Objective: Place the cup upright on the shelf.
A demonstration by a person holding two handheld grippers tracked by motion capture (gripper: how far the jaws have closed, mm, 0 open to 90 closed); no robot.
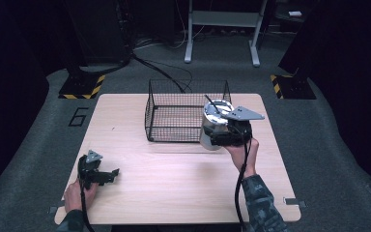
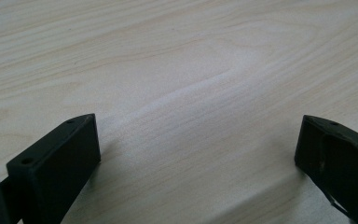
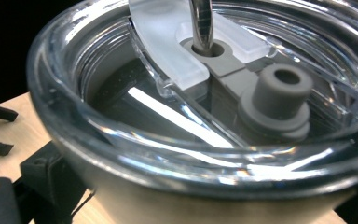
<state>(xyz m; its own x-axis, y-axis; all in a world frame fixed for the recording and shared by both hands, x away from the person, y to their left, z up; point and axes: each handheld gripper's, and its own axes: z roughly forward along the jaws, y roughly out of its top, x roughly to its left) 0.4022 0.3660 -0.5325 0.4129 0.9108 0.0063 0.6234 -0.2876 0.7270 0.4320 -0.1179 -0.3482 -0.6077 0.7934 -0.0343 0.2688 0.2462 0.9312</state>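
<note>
Right gripper view: tumbler (image 3: 205,140) between fingers (image 3: 42,172).

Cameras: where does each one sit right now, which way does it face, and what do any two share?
High view: above the person's side, looking forward and down on the table; both forearms, left gripper, right gripper at the steel tumbler, beside the wire basket.
Left gripper view: on the left gripper, facing bare tabletop, jaws wide apart.
Right gripper view: close over the tumbler's clear lid and straw.
Shared: high and right gripper views both show the tumbler.
</note>
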